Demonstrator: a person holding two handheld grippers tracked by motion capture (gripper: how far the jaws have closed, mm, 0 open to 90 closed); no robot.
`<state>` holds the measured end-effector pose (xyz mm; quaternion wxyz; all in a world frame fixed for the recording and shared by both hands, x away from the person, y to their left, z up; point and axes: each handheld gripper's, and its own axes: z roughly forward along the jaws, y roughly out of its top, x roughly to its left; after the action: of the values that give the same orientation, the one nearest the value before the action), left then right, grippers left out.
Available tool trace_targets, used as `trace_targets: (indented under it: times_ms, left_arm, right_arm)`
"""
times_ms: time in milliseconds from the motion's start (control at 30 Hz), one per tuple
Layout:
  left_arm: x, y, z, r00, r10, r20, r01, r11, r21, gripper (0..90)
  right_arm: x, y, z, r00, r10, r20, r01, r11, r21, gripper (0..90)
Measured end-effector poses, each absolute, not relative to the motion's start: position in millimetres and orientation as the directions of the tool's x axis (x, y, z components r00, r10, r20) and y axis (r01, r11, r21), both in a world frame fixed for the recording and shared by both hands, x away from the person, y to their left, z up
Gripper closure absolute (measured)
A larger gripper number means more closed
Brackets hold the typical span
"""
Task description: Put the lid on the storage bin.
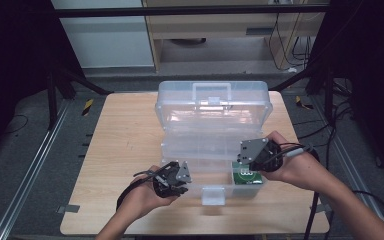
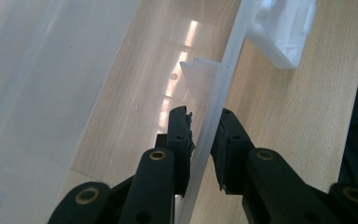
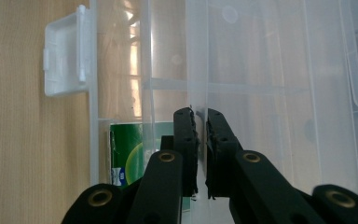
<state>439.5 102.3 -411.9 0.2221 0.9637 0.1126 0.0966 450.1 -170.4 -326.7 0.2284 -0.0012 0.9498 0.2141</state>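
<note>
Both tongs pinch thin walls of the clear plastic box (image 1: 212, 112) on the wooden counter (image 1: 120, 145). Left tongs (image 2: 200, 135) straddle its front wall with jaws narrowly parted, the white latch (image 2: 284, 30) ahead of them. Right tongs (image 3: 200, 135) are nearly closed on an inner wall, a green packet (image 3: 128, 154) just beside their left jaw.

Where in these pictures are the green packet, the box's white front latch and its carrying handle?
green packet (image 3: 127, 151): right gripper view, on its green face behind the clear wall.
white front latch (image 1: 213, 195): high view, on the flap's middle.
carrying handle (image 1: 211, 86): high view, on its top bar.
</note>
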Motion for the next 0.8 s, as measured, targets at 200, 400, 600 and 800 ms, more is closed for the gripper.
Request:
trace_targets:
  times_ms: [200, 400, 600, 800]
  left_arm:
    - [437.8, 102.0, -412.4, 0.953, 0.275, 0.125, 0.193, -0.872, 0.451, 77.2]
    - [437.8, 101.8, -412.3, 0.954, 0.271, 0.127, 0.189, -0.874, 0.448, 77.3]
    - [437.4, 101.7, -412.3, 0.954, 0.272, 0.129, 0.189, -0.873, 0.449, 77.2]
    - [439.0, 101.8, -411.7, 0.957, 0.252, 0.146, 0.164, -0.880, 0.445, 77.2]
  right_arm:
    - [449.0, -170.3, -327.4, -0.895, 0.089, -0.436, -0.105, 0.910, 0.401, 84.5]
    - [449.7, -170.7, -327.0, -0.898, 0.088, -0.430, -0.104, 0.909, 0.403, 84.5]
    - [449.2, -171.1, -327.3, -0.900, 0.084, -0.427, -0.104, 0.911, 0.400, 84.7]
    - [448.2, -170.9, -328.1, -0.901, 0.082, -0.426, -0.106, 0.911, 0.399, 84.6]
